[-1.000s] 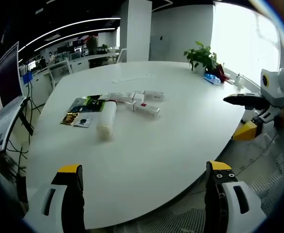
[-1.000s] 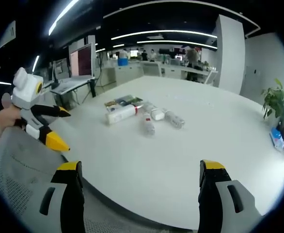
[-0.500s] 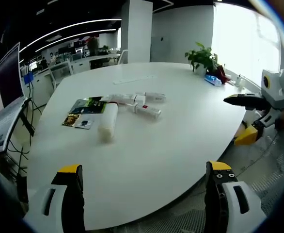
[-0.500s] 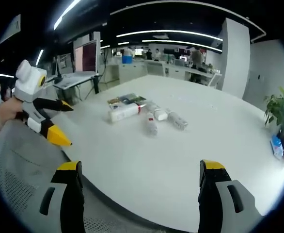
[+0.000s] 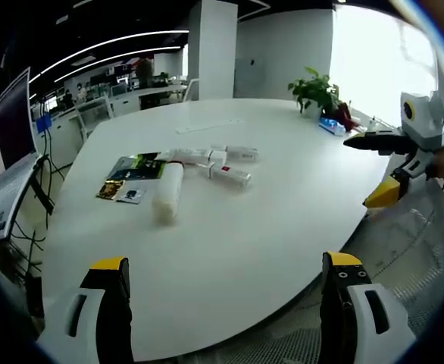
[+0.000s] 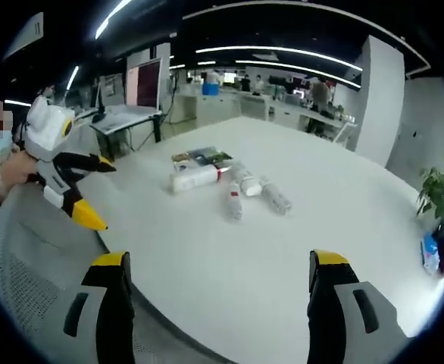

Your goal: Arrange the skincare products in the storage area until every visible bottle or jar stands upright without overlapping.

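Observation:
Several skincare products lie on their sides on a white round table (image 5: 229, 227). A large white bottle (image 5: 167, 189) (image 6: 194, 178) rests beside flat sachets and leaflets (image 5: 131, 171) (image 6: 199, 158). Smaller white bottles (image 5: 229, 173) (image 6: 233, 203) (image 6: 275, 199) lie close together just past it. My left gripper (image 5: 226, 265) (image 6: 110, 196) is open and empty, short of the table's near edge. My right gripper (image 6: 217, 262) (image 5: 357, 173) is also open and empty, held off the table's rim, well away from the products.
A potted plant (image 5: 313, 89) (image 6: 443, 199) and a blue pack (image 5: 332, 125) (image 6: 430, 254) stand near the table's far edge. A monitor (image 5: 10, 117) (image 6: 146, 83) stands beside the table. A grey mesh chair (image 6: 25, 258) (image 5: 419, 258) sits at the near rim.
The right gripper has risen slightly at the table's rim, and its view has tilted down a little towards the table. The products have not moved.

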`<state>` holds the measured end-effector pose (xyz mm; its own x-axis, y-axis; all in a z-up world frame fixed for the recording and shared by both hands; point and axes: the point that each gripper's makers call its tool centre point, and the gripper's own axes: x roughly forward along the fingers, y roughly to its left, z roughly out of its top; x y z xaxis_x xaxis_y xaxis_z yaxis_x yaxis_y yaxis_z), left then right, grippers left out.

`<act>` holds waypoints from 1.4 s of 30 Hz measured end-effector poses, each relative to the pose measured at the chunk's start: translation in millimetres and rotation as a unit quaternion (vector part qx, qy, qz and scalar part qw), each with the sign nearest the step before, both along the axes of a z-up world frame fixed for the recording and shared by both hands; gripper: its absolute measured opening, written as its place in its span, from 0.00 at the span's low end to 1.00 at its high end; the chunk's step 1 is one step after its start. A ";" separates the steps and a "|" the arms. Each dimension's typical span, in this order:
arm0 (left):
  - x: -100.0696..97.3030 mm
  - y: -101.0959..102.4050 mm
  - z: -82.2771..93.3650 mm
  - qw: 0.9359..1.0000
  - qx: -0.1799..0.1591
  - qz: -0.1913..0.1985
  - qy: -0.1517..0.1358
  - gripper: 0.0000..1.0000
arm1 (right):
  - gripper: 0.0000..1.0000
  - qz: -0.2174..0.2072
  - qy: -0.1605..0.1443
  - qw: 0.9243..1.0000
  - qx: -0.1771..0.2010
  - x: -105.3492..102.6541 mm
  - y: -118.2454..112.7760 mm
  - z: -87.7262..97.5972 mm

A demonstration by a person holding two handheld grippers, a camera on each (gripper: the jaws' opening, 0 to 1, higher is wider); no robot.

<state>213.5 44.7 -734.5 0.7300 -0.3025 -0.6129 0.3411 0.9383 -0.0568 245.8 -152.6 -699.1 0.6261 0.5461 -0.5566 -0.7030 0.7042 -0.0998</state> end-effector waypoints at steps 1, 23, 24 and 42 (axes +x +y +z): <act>0.4 0.0 0.0 1.000 -0.001 0.000 0.000 0.99 | 0.97 0.002 -0.001 1.000 -0.001 2.7 0.1 0.8; 3.7 3.6 0.3 1.000 0.003 0.008 0.000 0.99 | 0.86 0.088 -0.022 0.995 -0.031 64.7 24.3 17.0; 3.8 4.2 0.3 1.000 0.003 0.010 0.000 0.99 | 0.86 0.092 -0.022 0.995 -0.033 66.6 26.3 16.3; 5.0 11.9 -2.5 1.000 0.011 0.024 0.005 0.99 | 0.82 0.154 -0.013 0.987 -0.033 91.2 74.0 5.1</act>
